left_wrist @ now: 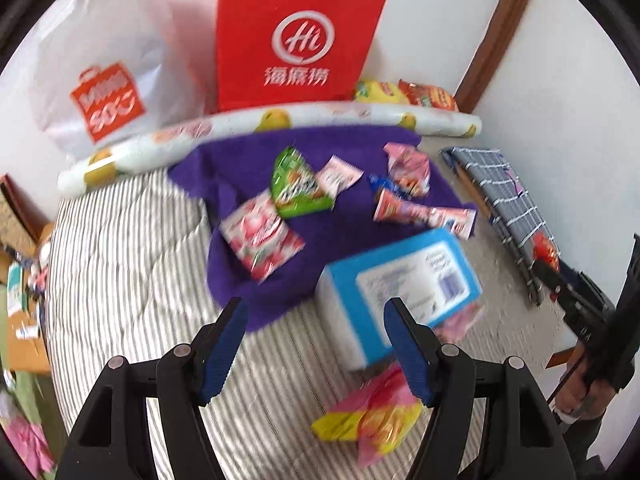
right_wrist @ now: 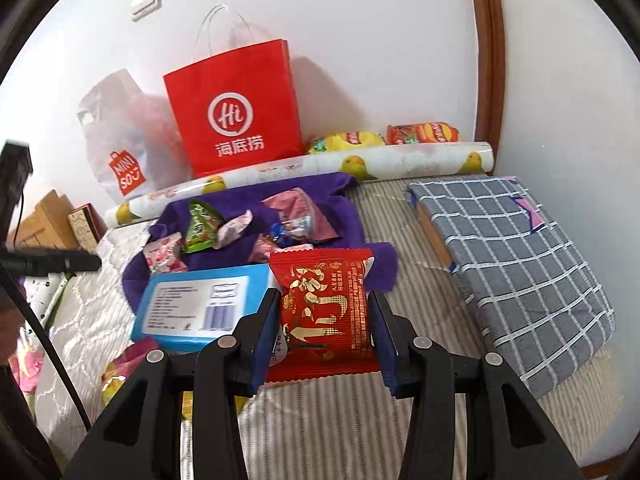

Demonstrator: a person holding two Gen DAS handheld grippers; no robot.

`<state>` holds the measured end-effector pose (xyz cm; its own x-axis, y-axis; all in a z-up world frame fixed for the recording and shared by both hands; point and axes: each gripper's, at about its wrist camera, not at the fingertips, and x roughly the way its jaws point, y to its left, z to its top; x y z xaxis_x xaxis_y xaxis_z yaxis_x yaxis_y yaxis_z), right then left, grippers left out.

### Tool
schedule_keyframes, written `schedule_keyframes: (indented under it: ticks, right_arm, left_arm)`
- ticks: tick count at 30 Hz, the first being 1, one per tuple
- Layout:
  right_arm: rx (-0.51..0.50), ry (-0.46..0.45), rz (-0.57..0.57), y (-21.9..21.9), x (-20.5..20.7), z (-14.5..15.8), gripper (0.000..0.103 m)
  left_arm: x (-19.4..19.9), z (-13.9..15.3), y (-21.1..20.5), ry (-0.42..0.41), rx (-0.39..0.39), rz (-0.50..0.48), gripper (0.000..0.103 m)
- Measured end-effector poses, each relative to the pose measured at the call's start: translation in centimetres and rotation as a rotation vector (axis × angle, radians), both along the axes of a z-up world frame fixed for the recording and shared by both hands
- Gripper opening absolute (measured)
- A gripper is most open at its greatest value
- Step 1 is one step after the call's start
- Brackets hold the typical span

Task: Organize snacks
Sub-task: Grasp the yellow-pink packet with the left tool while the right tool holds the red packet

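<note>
On the striped mattress (right_wrist: 332, 412), against a white wall, snacks lie scattered over a purple cloth (left_wrist: 340, 236). Right gripper (right_wrist: 325, 312): clenched on a red snack packet (right_wrist: 324, 312), blue pads pressing its two side edges, packet held flat above the mattress just in front of the cloth's near edge. Left gripper (left_wrist: 316, 344): released, jaws spread wide, nothing between them, hovering over the mattress at the cloth's near corner.

On the cloth: green packet (left_wrist: 298, 184), strawberry-print packet (left_wrist: 260, 236) just beside it, small pink wrapper (left_wrist: 338, 176), a pink bag (left_wrist: 408, 168) with a blue wrapper (left_wrist: 380, 182) next to it, and a long red-pink bar wrapper (left_wrist: 424, 212). A blue box (left_wrist: 404, 284) sits at the cloth's near edge, partly on it. A pink-and-yellow packet (left_wrist: 372, 416) lies on the mattress close to the left gripper's right-hand finger.

Behind the cloth: a rolled sheet with lemon print (right_wrist: 304, 172) runs along the wall. Behind the roll stand a red paper bag (right_wrist: 236, 112) and a white plastic bag (right_wrist: 120, 140); a yellow chip packet (right_wrist: 348, 140) and an orange one (right_wrist: 424, 133) lie beside them. A grey checked cloth bundle (right_wrist: 516, 264) rests on the mattress to the right. Left wrist view is motion-blurred; print on packets is unreadable there.
</note>
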<state>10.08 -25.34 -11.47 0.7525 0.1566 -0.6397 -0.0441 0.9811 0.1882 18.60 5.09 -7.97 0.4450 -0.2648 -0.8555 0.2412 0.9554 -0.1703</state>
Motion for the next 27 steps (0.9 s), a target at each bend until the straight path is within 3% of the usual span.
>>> schedule_keyframes:
  ticks: [5,18,22,27]
  right_arm:
    - [0.013,-0.001,0.022,0.8,-0.6,-0.2,0.044]
    - [0.053,0.010,0.007,-1.0,-2.8,-1.1,0.044]
    - [0.089,0.017,0.019,-1.5,-3.2,-1.4,0.044]
    - [0.090,0.027,0.024,-1.4,-3.2,-1.9,0.044]
  left_arm:
    - [-2.3,-1.7,0.5,0.038,-0.066,-0.012,0.069]
    - [-5.9,-5.4,-2.9,0.090,-0.109,-0.085,0.069]
    - [-6.5,-6.6,-4.0,0.096,-0.067,-0.096,0.069]
    - [-6.8,-7.5,-4.8,0.076,-0.015,-0.083,0.079]
